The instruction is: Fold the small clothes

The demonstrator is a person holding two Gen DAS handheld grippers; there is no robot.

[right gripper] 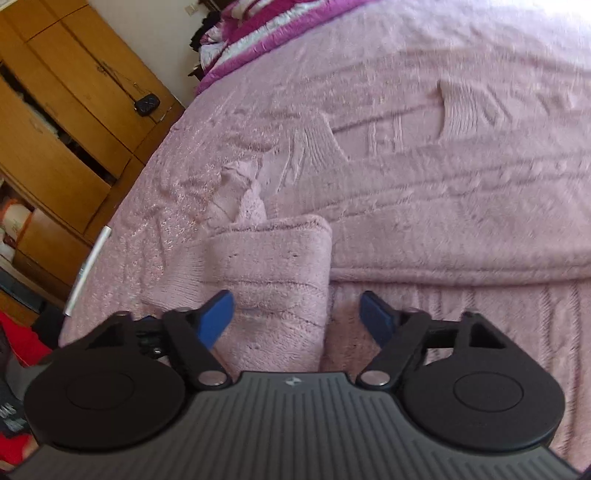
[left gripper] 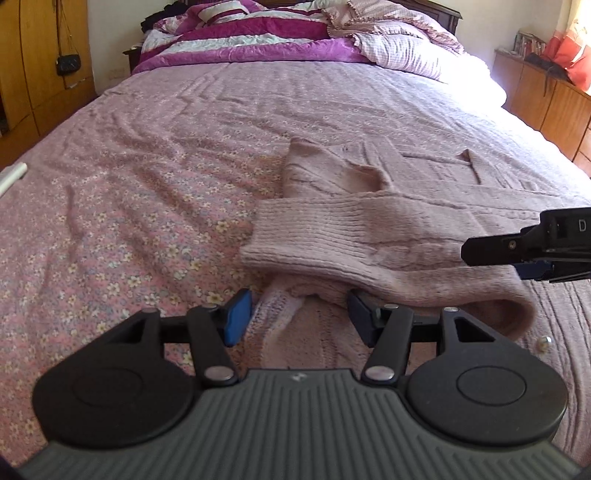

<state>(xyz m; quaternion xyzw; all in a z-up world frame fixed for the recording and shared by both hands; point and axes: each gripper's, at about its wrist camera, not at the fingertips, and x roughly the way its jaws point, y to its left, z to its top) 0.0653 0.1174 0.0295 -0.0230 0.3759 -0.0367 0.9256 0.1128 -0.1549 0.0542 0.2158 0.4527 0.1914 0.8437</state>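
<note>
A pale pink knitted cardigan [left gripper: 399,192] lies on the bed, one ribbed sleeve [left gripper: 354,236] folded across its body. My left gripper [left gripper: 299,314] is open just above the garment's near edge, with nothing between its blue pads. My right gripper [right gripper: 297,317] is open over the folded sleeve [right gripper: 269,273], pads apart on either side of it, not closed. It also shows in the left wrist view [left gripper: 532,247] at the right edge, above the sleeve.
The bed has a pink floral sheet [left gripper: 147,177]. A purple and white striped quilt [left gripper: 240,33] and pillows [left gripper: 402,40] lie at the head. Wooden wardrobes [right gripper: 55,122] stand to the left, low wooden cabinets [left gripper: 546,99] to the right.
</note>
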